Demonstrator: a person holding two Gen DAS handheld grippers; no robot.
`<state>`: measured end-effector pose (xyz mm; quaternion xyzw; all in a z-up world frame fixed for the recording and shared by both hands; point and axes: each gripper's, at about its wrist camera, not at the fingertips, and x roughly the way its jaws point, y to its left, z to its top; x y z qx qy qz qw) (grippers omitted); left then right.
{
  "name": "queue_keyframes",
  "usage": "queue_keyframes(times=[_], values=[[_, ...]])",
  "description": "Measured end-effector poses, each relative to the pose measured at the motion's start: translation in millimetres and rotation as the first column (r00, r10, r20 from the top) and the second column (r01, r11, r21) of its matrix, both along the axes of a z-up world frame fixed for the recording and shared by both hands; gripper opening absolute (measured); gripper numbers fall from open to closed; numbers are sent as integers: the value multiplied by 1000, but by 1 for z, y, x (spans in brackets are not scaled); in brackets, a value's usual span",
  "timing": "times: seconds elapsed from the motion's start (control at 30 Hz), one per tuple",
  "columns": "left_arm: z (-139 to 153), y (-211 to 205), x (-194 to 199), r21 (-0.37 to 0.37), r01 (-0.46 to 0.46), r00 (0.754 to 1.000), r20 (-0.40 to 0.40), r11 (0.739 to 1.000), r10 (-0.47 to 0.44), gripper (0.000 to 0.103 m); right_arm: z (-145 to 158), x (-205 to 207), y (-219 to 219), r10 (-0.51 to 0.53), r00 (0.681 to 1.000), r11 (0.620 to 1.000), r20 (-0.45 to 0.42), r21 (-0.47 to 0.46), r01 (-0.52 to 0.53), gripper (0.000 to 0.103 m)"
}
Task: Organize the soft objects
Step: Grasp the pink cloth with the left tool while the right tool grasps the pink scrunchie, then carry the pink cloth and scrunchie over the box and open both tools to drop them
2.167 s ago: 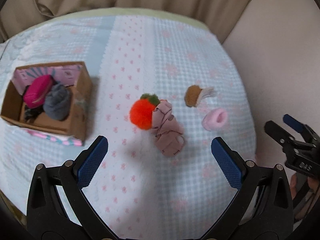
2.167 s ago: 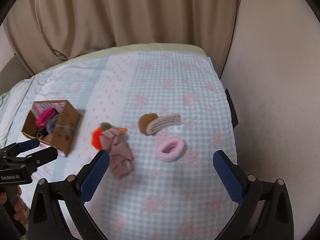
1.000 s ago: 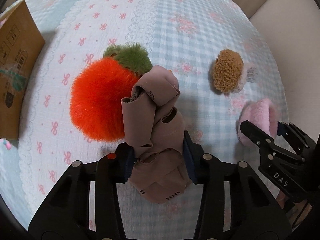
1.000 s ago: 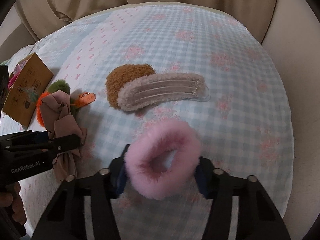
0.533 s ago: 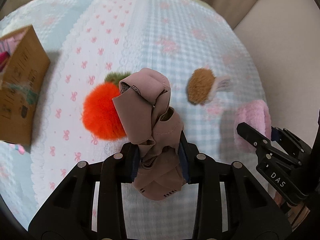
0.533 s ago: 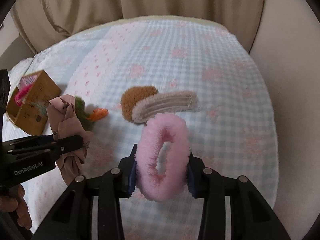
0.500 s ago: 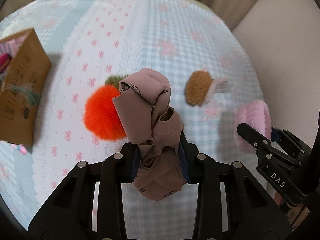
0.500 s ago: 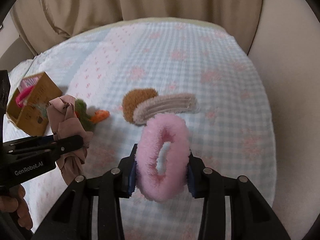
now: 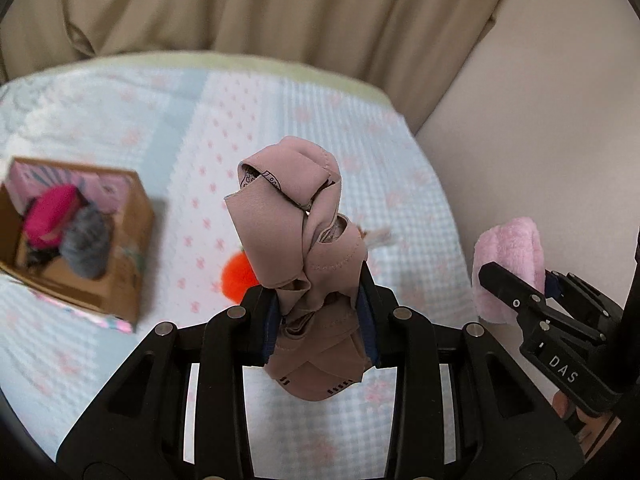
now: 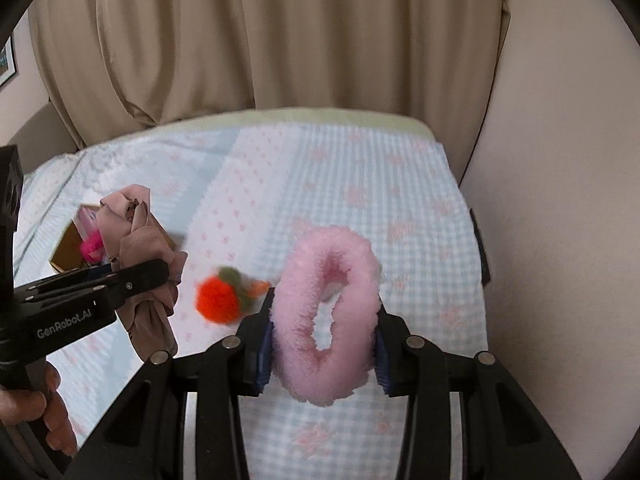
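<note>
My left gripper (image 9: 320,320) is shut on a crumpled mauve cloth (image 9: 296,232) and holds it high above the bed; the cloth also shows in the right wrist view (image 10: 132,236). My right gripper (image 10: 322,344) is shut on a fluffy pink scrunchie (image 10: 326,316), lifted off the bed; the scrunchie also shows in the left wrist view (image 9: 508,256). An orange pompom (image 10: 216,300) with a green tuft lies on the bedspread (image 10: 360,200). An open cardboard box (image 9: 120,248) at the left holds a magenta item (image 9: 52,212) and a grey ball (image 9: 86,248).
A beige curtain (image 10: 280,40) hangs behind the bed. A plain wall (image 10: 560,200) runs close along the bed's right edge. A furry clip is mostly hidden behind the held cloth in the left wrist view.
Both grippers have risen and pulled back from the bed with their items. The box interior has come into the left wrist view and the pompom looks smaller.
</note>
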<state>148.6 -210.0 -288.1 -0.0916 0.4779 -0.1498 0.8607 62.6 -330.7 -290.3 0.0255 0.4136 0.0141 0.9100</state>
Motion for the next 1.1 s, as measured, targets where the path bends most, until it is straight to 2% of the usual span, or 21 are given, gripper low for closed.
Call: queue_keyframes(times=[0.2, 0.33, 0.5, 0.67, 0.8, 0.97, 1.1], values=[[64, 42, -13, -3, -37, 997, 65, 999, 37, 30, 60, -4, 37, 16, 999, 999, 52, 29, -17, 37], [99, 82, -14, 7, -76, 991, 110, 997, 74, 30, 84, 1, 72, 39, 996, 998, 85, 45, -43, 37], [123, 140, -7, 14, -107, 985, 136, 994, 104, 30, 101, 14, 127, 48, 995, 997, 93, 57, -53, 37], [135, 199, 5, 24, -103, 984, 146, 994, 98, 30, 103, 39, 187, 32, 997, 997, 77, 70, -37, 37], [133, 255, 25, 42, -87, 988, 132, 995, 81, 30, 93, 60, 237, 22, 999, 996, 47, 86, -26, 37], [119, 316, 50, 47, -82, 992, 97, 996, 77, 30, 76, 82, 289, 6, 1000, 996, 1, 86, -6, 37], [93, 360, 76, 74, -64, 997, 44, 995, 61, 30, 58, 97, 319, -6, 999, 997, -45, 75, 9, 37]])
